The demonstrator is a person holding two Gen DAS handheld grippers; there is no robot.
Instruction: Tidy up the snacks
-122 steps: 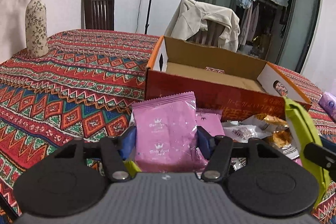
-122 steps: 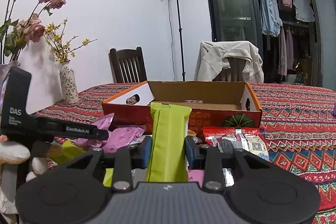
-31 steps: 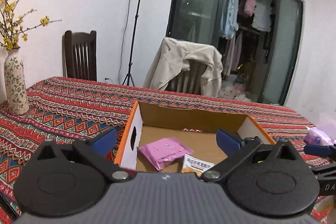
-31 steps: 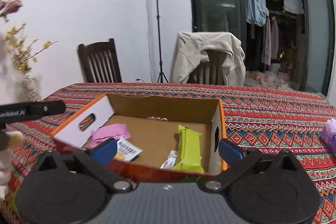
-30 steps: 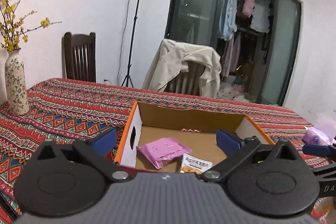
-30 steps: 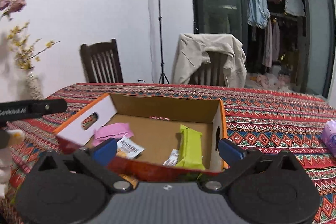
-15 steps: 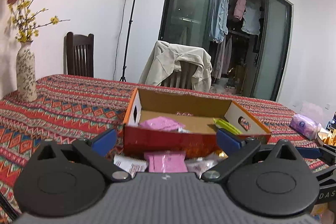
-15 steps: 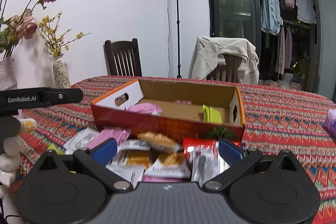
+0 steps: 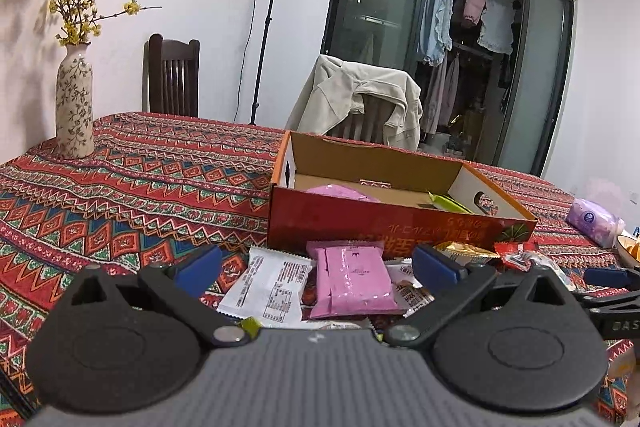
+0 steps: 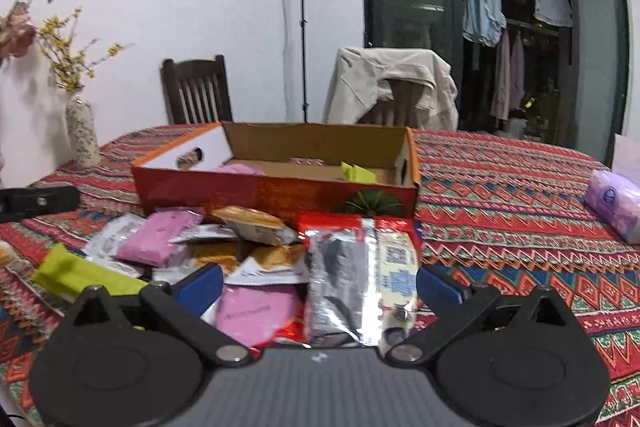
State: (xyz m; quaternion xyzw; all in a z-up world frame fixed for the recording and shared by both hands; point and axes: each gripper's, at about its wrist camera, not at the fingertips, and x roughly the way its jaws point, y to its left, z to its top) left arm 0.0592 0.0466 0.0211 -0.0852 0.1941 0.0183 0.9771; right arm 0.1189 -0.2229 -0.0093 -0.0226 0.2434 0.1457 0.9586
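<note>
A room in somebody's home.
A flower vase [image 9: 74, 107] stands on the bench's bright cloth [image 9: 160, 171], a jacket [image 9: 360, 103] hangs on a chair, clothes [image 9: 476, 15] hang behind glass doors.

A box [image 9: 384, 223] sits on the surface [image 9: 132, 179], past a heap of snack packets [image 10: 256, 247] that lies on the near side of it. Two packets [image 9: 340, 191] lie inside the box, one toward its left end, one [image 10: 357, 173] toward its right end. The left hand-held gripper [image 9: 316, 267] hangs over the left part of the heap with its jaws wide apart, a flat packet [image 9: 350, 277] lying between and below them. The right hand-held gripper [image 10: 318, 281] hangs likewise spread over the right part, above a foil packet [image 10: 360, 279]. A vase [image 9: 74, 103] stands at the far left of the surface. A tissue pack [image 10: 614, 205] lies at the right, well apart from the box. Two chairs [image 10: 196, 91] stand behind the surface, the right one [image 10: 394, 91] draped with a jacket.
</note>
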